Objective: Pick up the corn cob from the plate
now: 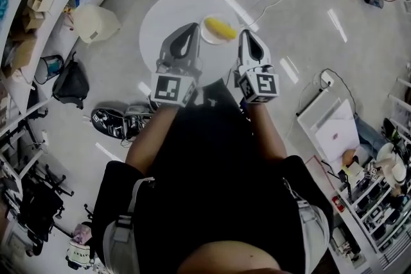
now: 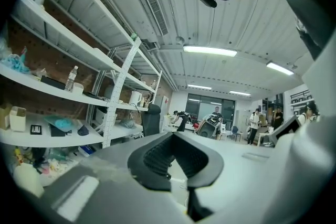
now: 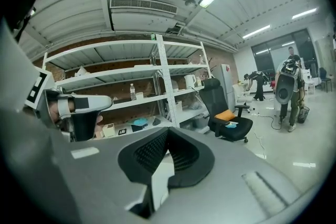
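Observation:
A yellow corn cob (image 1: 220,29) lies on a small white plate (image 1: 207,36) near the right side of a round white table (image 1: 168,15). My left gripper (image 1: 192,27) reaches over the table just left of the plate, jaws shut with nothing between them. My right gripper (image 1: 245,34) hovers at the plate's right edge, also shut and empty. Both gripper views look level across the room, over the closed jaws of the left gripper (image 2: 176,136) and the right gripper (image 3: 167,131). Neither of them shows the corn or the plate.
Curved white shelves (image 1: 38,3) with small items run along the left. A white jug (image 1: 95,24), a black bag (image 1: 70,83) and shoes (image 1: 119,122) lie on the floor there. A white box (image 1: 334,128) and cables sit at the right. An office chair (image 3: 227,113) stands beyond.

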A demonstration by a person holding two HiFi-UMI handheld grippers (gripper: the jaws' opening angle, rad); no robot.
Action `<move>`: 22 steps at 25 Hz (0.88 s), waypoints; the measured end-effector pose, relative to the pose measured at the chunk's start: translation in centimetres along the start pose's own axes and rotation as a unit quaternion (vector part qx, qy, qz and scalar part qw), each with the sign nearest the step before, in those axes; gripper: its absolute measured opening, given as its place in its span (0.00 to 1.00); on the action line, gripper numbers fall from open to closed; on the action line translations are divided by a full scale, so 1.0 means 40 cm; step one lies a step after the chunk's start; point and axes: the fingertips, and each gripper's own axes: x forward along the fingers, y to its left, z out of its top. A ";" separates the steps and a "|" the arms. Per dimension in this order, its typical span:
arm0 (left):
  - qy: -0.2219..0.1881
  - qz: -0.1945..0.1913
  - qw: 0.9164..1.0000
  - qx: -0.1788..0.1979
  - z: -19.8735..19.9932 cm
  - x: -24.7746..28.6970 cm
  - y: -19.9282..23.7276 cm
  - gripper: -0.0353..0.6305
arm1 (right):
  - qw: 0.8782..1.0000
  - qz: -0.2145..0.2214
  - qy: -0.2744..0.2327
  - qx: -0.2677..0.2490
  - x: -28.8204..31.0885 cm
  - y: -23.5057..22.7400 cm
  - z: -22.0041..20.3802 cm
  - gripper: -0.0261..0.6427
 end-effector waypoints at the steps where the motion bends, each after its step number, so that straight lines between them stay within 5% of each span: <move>1: 0.001 0.001 1.000 0.000 -0.003 0.011 0.002 0.05 | 1.000 0.003 0.004 0.004 0.013 -0.003 0.001 0.05; 22: 0.038 0.031 0.998 -0.030 -0.151 0.141 0.075 0.05 | 0.995 0.048 0.084 -0.013 0.160 -0.073 -0.203 0.05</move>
